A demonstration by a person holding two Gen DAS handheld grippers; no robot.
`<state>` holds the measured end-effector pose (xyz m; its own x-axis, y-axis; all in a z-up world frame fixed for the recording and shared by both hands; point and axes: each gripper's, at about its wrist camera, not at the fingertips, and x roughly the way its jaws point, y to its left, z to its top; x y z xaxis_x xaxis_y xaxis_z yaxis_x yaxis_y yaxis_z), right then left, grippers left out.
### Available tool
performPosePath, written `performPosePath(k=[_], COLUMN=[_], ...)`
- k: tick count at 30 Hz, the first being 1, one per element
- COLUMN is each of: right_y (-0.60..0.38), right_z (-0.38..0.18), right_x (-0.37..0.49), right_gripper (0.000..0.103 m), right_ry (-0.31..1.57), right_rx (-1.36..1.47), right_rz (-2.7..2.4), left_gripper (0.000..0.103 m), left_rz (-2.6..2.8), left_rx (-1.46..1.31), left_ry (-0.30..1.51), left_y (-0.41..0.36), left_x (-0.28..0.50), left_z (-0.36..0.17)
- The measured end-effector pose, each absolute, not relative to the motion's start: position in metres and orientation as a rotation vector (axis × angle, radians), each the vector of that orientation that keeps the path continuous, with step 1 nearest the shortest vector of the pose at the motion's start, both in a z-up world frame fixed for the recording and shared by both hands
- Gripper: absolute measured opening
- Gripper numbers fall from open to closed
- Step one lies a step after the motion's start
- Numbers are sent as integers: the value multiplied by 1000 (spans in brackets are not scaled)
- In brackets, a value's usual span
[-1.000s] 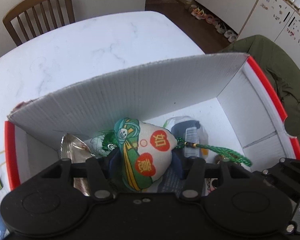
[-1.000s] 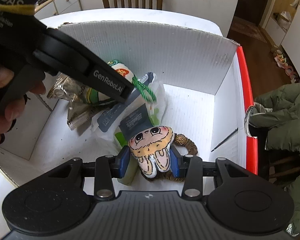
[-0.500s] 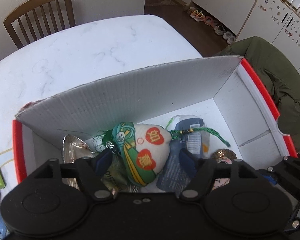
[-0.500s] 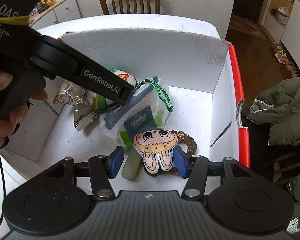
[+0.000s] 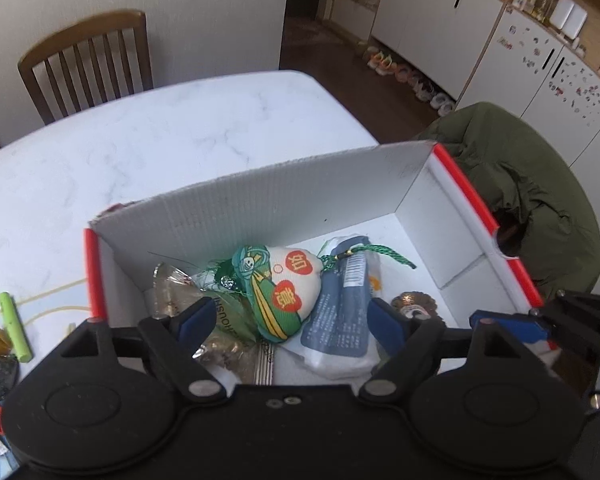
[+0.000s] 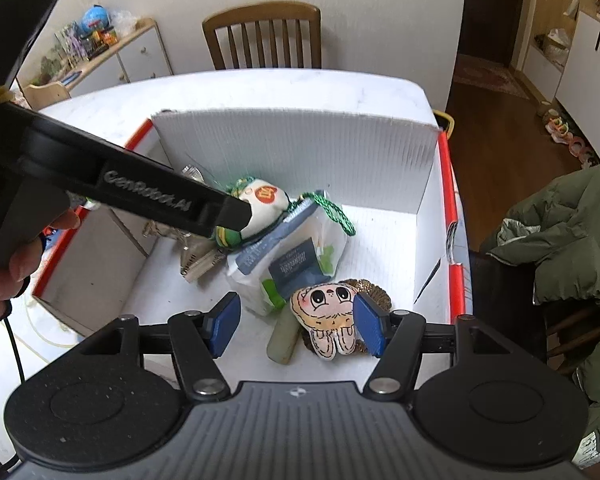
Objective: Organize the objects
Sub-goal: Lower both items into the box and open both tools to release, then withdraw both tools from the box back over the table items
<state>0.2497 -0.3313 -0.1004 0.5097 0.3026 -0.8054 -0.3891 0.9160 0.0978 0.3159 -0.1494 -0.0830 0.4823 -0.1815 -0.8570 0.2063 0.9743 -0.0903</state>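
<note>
Both tools have let go and pulled back: left tool point(image 5: 290, 320) off the embroidered sachet point(image 5: 286, 290), right tool point(image 6: 296, 326) off the cartoon plush point(image 6: 328, 316).

Both views evenly lit by soft indoor light, box point(image 6: 380, 160) interior bright with near-blown white walls, doorway beyond dim. Strong fisheye bending at edges; bench point(image 5: 140, 148) rim curves. Left claw point(image 6: 236, 212) lettering motion-blurred in right view, box rim smeared in left view; shadows soft.

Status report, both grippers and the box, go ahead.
Left gripper open above embroidered sachet. Right gripper open, cartoon plush loose below it. Both items lie in the white box. Nothing blocking either gripper.
</note>
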Motion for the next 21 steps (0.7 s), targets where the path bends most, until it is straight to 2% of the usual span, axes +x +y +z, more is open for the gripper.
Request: performPosePath(k=[13, 21], right_y=[-332, -319], right_z=[-71, -54], right_x=[226, 206], right_gripper=[68, 77], right_ry=[889, 848], right_rx=[-68, -47], right_rz=[421, 422], left_gripper=[89, 94], left_rz=[-260, -256], left_rx=[7, 5], left_ry=[910, 840], left_y=[-130, -105], left_x=[260, 225], left_z=[-36, -19])
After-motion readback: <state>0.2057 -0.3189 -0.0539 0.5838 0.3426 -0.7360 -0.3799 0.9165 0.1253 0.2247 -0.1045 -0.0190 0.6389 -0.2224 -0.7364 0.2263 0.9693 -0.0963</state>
